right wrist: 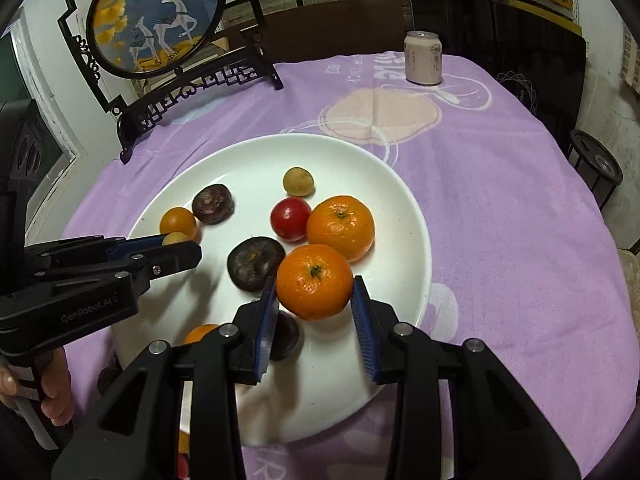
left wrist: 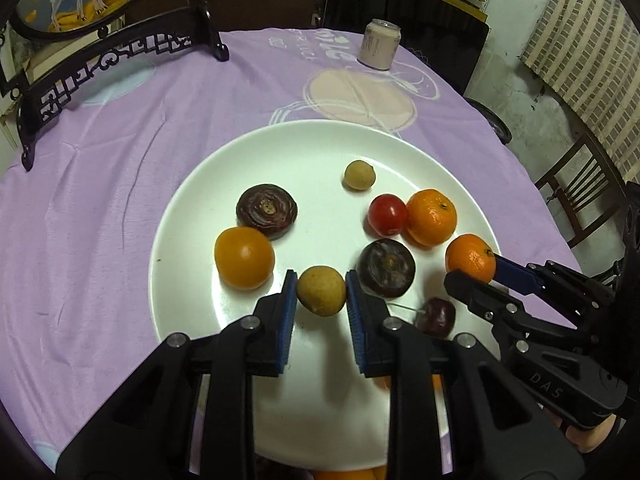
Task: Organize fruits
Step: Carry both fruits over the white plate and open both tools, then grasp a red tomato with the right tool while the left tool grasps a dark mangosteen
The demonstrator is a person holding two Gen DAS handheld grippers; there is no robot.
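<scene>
A white plate point(left wrist: 248, 160) point(right wrist: 240, 160) on the purple cloth holds several fruits. My left gripper point(left wrist: 321, 285) is shut on a tan longan point(left wrist: 321, 290) just above the plate's near part; it also shows in the right wrist view point(right wrist: 176, 242). My right gripper point(right wrist: 315, 284) is shut on a mandarin point(right wrist: 315, 281) over the plate's right side; it also shows in the left wrist view point(left wrist: 471, 258). On the plate lie another mandarin point(right wrist: 341, 227), a red tomato point(right wrist: 291, 218), an orange tomato point(left wrist: 244, 257), two dark water chestnuts point(left wrist: 267, 210) point(left wrist: 386, 266), a second longan point(left wrist: 359, 175) and a dark cherry point(left wrist: 435, 315).
A pale drink can point(left wrist: 379, 44) point(right wrist: 423, 57) stands at the table's far edge. A round painted screen on a black carved stand point(right wrist: 154, 16) stands at the far left. A dark chair point(left wrist: 580, 196) is off the table's right. More fruit lies near the plate's near edge point(right wrist: 200, 332).
</scene>
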